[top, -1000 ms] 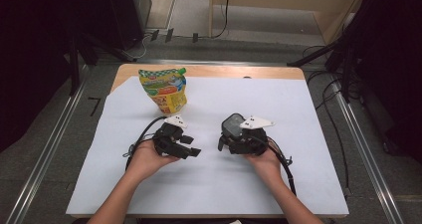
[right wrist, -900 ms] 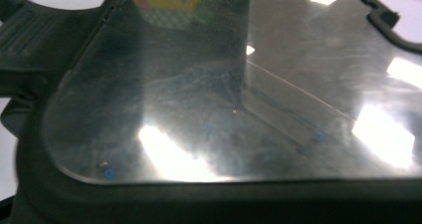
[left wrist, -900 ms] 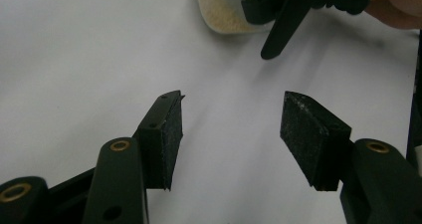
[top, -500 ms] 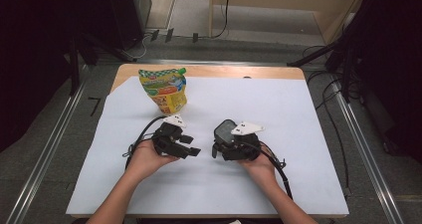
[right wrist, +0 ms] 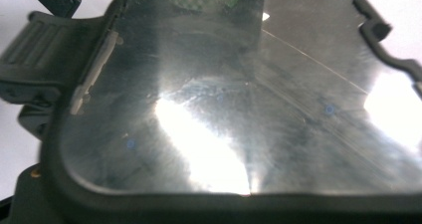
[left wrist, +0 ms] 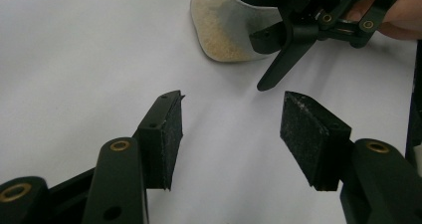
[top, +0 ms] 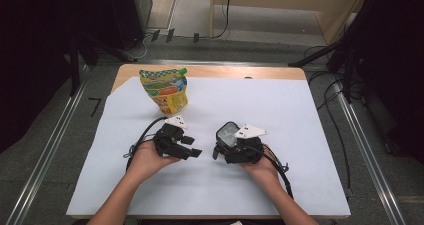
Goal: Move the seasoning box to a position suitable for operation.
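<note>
Presently listed, near to far. Item one: left gripper [top: 192, 152], held in the person's left hand [top: 147, 160] at the near middle of the white sheet [top: 300, 115]; its jaws stand part-way open with bare sheet between the pads [left wrist: 166, 134], holding nothing, and they point toward three o'clock. Item two: right gripper [top: 220, 147], in the right hand [top: 262, 167], just beside the first at its three o'clock. It appears closed on a clear container [top: 229, 133] with a dark-rimmed lid [right wrist: 224, 99]; the jaws themselves are hidden behind it, so the grip is judged, not seen. In the left gripper view the container [left wrist: 224, 35] holds pale grains and lies at about one o'clock ahead of the open jaws, near but apart. Its long axis cannot be told. Judgement: the left gripper is the free one and nearer the lid side, so any move on the lid falls to it, travelling toward three o'clock. Item three: a green-and-yellow pouch [top: 165, 90], upright at the far edge, at twelve o'clock from the left gripper, well apart.
</note>
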{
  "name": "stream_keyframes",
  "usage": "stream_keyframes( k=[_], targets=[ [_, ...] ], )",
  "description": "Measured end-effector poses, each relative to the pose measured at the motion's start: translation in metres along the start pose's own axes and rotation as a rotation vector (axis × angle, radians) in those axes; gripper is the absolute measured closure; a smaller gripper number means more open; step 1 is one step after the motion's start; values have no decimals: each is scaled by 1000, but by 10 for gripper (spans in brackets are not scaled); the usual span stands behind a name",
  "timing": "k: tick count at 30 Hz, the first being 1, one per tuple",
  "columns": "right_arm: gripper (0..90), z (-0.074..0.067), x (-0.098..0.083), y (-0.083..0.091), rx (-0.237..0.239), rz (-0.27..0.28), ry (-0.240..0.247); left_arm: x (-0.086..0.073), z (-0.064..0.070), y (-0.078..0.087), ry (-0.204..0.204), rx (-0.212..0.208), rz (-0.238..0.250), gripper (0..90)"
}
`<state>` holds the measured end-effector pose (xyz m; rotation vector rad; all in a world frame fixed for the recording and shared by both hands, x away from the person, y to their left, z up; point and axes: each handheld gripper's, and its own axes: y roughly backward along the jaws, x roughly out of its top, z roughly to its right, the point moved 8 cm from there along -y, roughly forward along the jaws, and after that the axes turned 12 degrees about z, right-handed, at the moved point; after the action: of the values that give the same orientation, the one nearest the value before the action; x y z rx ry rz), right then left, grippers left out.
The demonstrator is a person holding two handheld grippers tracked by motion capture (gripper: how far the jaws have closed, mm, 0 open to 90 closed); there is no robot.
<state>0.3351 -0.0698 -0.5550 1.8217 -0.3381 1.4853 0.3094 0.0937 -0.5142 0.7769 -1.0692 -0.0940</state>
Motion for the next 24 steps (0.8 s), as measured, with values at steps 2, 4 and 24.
stream_keyframes(
  k=[2,4,24],
  targets=[
    [150,0,1,3,-1,-5,-5,0,0,0,1,-3,3,428],
    [150,0,1,7,-1,-19,-2,0,0,0,-2,-2,-1,428],
    [291,7,-6,68,15,-105,-76,13,-4,0,-9,18,30,552]
  ],
)
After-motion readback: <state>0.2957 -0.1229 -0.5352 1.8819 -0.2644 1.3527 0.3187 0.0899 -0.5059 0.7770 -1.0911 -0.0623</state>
